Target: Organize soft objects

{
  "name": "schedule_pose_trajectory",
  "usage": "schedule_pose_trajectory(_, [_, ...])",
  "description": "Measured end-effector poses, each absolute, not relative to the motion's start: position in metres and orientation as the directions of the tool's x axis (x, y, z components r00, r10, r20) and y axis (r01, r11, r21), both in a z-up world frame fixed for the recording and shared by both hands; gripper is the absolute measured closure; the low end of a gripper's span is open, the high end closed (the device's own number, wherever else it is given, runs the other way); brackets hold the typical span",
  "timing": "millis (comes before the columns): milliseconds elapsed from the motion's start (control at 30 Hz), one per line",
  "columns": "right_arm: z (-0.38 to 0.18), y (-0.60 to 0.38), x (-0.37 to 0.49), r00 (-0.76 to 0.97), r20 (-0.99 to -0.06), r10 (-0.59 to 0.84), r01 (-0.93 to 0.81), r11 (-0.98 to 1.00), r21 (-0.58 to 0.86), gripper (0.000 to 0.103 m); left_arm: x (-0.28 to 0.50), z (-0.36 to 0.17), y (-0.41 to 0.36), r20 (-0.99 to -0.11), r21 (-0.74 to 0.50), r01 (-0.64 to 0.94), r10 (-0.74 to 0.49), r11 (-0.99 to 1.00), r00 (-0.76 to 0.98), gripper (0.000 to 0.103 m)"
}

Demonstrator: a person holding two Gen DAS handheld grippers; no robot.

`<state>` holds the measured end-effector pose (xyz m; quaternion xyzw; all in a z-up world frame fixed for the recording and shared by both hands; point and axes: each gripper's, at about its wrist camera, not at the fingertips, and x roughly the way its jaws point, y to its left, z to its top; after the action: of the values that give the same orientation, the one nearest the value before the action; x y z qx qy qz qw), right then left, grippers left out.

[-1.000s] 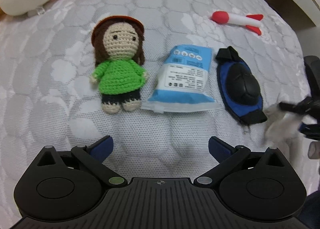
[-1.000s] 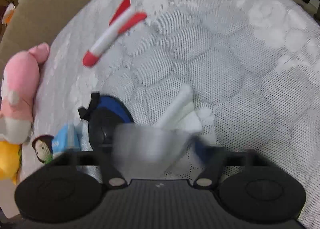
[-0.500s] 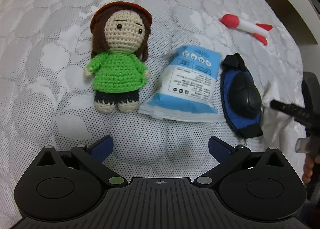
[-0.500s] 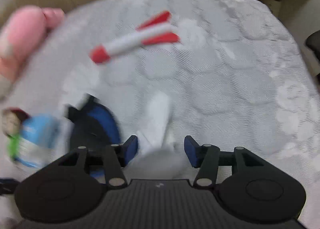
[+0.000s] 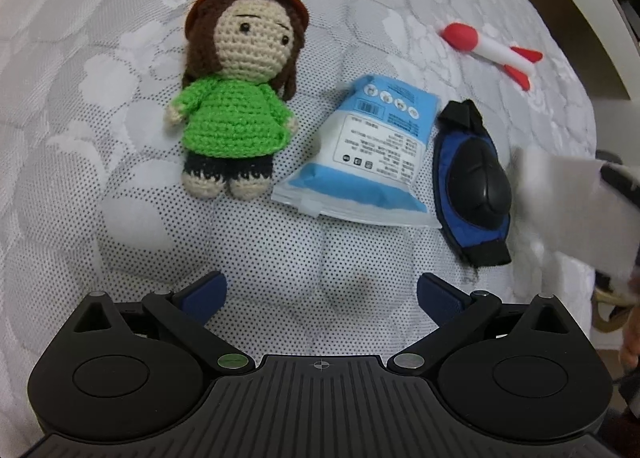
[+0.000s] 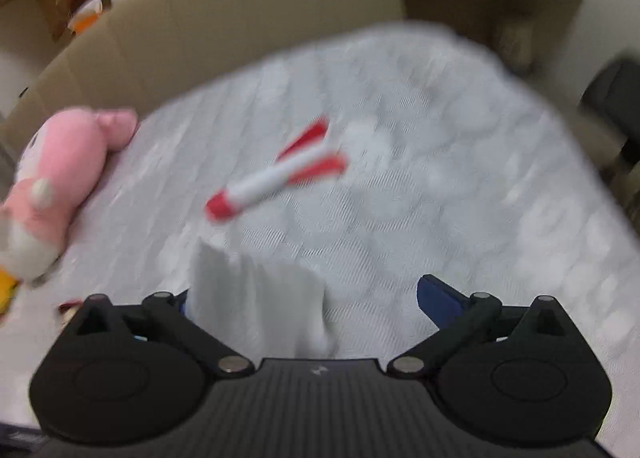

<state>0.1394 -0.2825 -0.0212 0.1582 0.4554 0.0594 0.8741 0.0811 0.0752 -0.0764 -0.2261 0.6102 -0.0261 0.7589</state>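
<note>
A row lies on the grey quilted mattress [image 5: 120,58]: a crochet doll [image 5: 236,106] in a green top, a blue and white packet [image 5: 372,162], and a blue and black pad [image 5: 476,186]. A red and white foam rocket [image 5: 492,50] lies further back, blurred in the right wrist view [image 6: 276,182]. My left gripper [image 5: 320,286] hovers open and empty in front of the row. My right gripper [image 6: 304,292] has its jaws opening wide. A white cloth [image 6: 256,298] stands between them, leaning on the left finger only. That cloth [image 5: 568,202] shows blurred right of the pad.
A pink plush [image 6: 60,178] lies at the mattress's left edge against a beige headboard [image 6: 240,18]. A yellow toy [image 6: 6,290] peeks out below it. The mattress drops off at the right, with white furniture [image 5: 592,18] beyond it.
My right gripper went from shut on the white cloth to wide open and rose, bringing the headboard into view. The left view tilted slightly; the row of objects stayed put.
</note>
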Motion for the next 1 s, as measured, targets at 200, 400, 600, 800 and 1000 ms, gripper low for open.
schedule_pose_trajectory(200, [-0.045, -0.293, 0.149, 0.443, -0.870, 0.218, 0.080, 0.957, 0.281, 0.029, 0.082, -0.076, 0.077, -0.883, -0.455, -0.253, -0.396, 0.854, 0.252, 0.000])
schedule_pose_trajectory(400, [-0.062, -0.265, 0.154, 0.456, -0.849, 0.266, -0.015, 0.957, 0.291, 0.073, 0.085, -0.080, 0.078, -0.881, -0.463, -0.258, -0.409, 0.848, 0.237, 0.000])
schedule_pose_trajectory(600, [-0.053, -0.250, 0.165, 0.500, -0.766, 0.405, -0.080, 0.902, 0.425, 0.079, 0.086, -0.062, 0.059, -0.825, -0.522, -0.039, -0.494, 0.852, 0.274, 0.000])
schedule_pose_trajectory(800, [-0.067, -0.257, 0.166, 0.446, -0.845, 0.295, -0.101, 0.955, 0.279, 0.076, 0.102, -0.049, -0.007, -0.695, -0.633, 0.223, -0.671, 0.741, 0.259, 0.000])
schedule_pose_trajectory(1000, [-0.078, -0.288, 0.170, 0.425, -0.832, 0.358, -0.079, 0.930, 0.360, 0.074, 0.144, -0.080, -0.054, -0.522, -0.819, 0.138, -0.823, 0.557, 0.222, 0.000])
